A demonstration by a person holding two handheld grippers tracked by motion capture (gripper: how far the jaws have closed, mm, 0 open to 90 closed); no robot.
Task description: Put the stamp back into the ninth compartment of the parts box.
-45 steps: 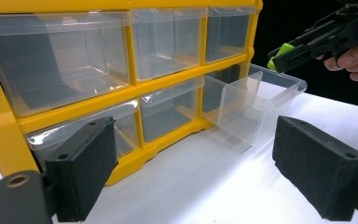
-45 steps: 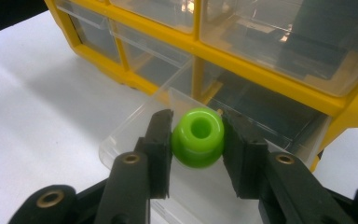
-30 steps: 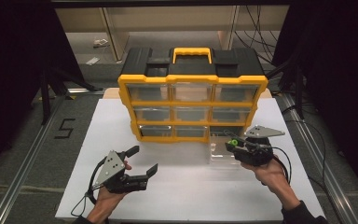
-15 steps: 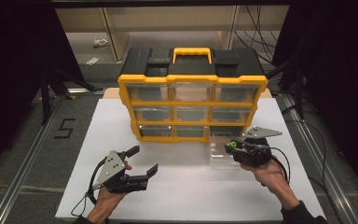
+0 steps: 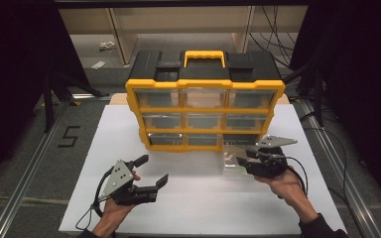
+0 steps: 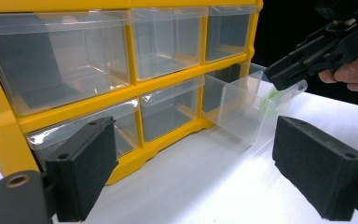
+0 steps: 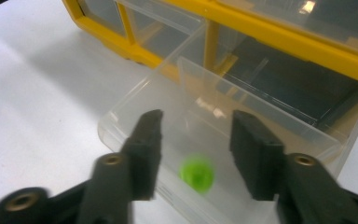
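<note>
Cabinet (image 5: 204, 106), yellow frame with clear drawers in three rows, stands at the far middle of a white mat (image 5: 188, 193). Its bottom-right drawer (image 5: 234, 161) is pulled out toward the person and rests on the mat; the drawer's long axis runs from the cabinet front toward the person's side.

Right gripper (image 5: 242, 161) sits at the drawer's near end, pointing toward the cabinet and tilted down over the open top. In the right gripper view its jaws have just been opening and now stand spread, one on each side of a green ball (image 7: 196, 174). The ball appears blurred and lies low in the drawer, between the jaws and below their tips, with no pad pressing on it. Judged from this, the ball has been let go into the drawer.

Left gripper (image 5: 154, 171) is held well apart at the near left of the mat, jaws spread wide and empty, aimed at the cabinet's lower left.

Relation for the coming move: the drawer lies directly ahead of the right gripper, and its slot in the cabinet lies farther along the same axis. The right hand (image 5: 283, 186) is clearly the nearer one. A push along the drawer's long axis, away from the person, would likely close it; the jaws should first rise clear of the drawer wall.
</note>
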